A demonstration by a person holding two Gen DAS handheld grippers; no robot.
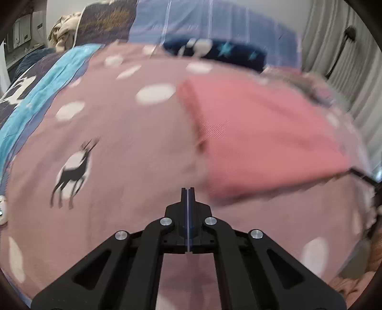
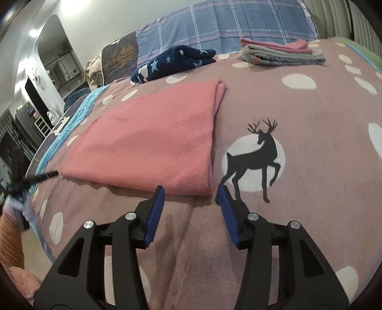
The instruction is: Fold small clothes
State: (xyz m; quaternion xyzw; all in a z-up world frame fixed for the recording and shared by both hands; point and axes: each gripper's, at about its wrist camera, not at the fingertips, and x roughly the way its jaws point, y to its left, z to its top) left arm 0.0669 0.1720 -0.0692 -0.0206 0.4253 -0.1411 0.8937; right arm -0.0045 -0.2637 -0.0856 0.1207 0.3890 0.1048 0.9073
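A pink cloth, folded into a flat rectangle, lies on the dusty-pink bedspread. My right gripper is open just short of the cloth's near right corner, blue pads apart and nothing between them. In the left wrist view the same cloth looks blurred and lies ahead to the right. My left gripper is shut there, jaws pressed together over bare bedspread with no fabric in them. Its closed black tip, the left gripper, also shows in the right wrist view, beside the cloth's near left corner.
A navy garment with stars lies behind the pink cloth. A stack of folded clothes sits at the back right. A blue plaid pillow stands at the headboard. The bed's edge runs along the left, where a person's sleeve shows.
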